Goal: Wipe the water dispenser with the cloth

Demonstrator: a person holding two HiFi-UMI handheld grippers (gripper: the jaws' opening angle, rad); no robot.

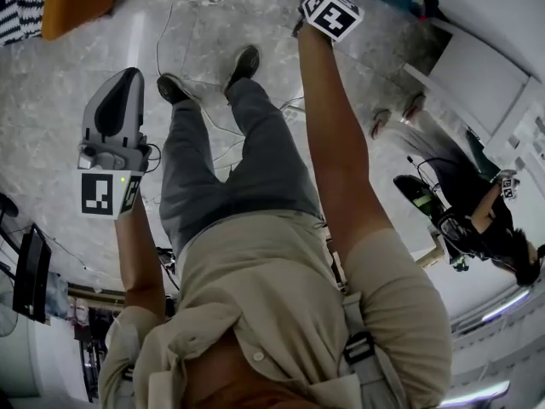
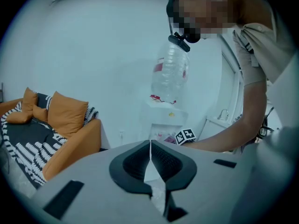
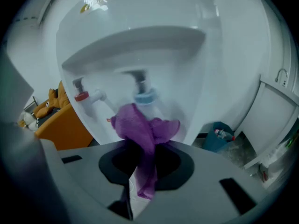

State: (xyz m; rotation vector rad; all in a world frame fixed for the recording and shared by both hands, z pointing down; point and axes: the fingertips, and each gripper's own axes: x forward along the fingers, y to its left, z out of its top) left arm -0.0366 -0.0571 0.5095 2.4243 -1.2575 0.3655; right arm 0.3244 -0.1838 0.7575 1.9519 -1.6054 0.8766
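Note:
The white water dispenser [image 3: 140,55] fills the right gripper view, with a red tap [image 3: 81,96] and a blue tap [image 3: 145,97] under its ledge. My right gripper [image 3: 142,148] is shut on a purple cloth [image 3: 142,127], which bunches up just below the blue tap. From the left gripper view, the dispenser [image 2: 164,118] stands further off with a clear bottle [image 2: 170,76] on top. My left gripper [image 2: 150,146] is shut on nothing and held away from it. In the head view it [image 1: 126,83] hangs at the left, while the right gripper's marker cube [image 1: 330,11] is at the top.
An orange sofa [image 2: 65,129] with striped cushions stands left of the dispenser. A blue bin [image 3: 219,134] sits on the floor to its right, beside white cabinets [image 3: 273,111]. Another person [image 1: 477,216] stands at the right. Cables [image 1: 183,15] lie on the marble floor.

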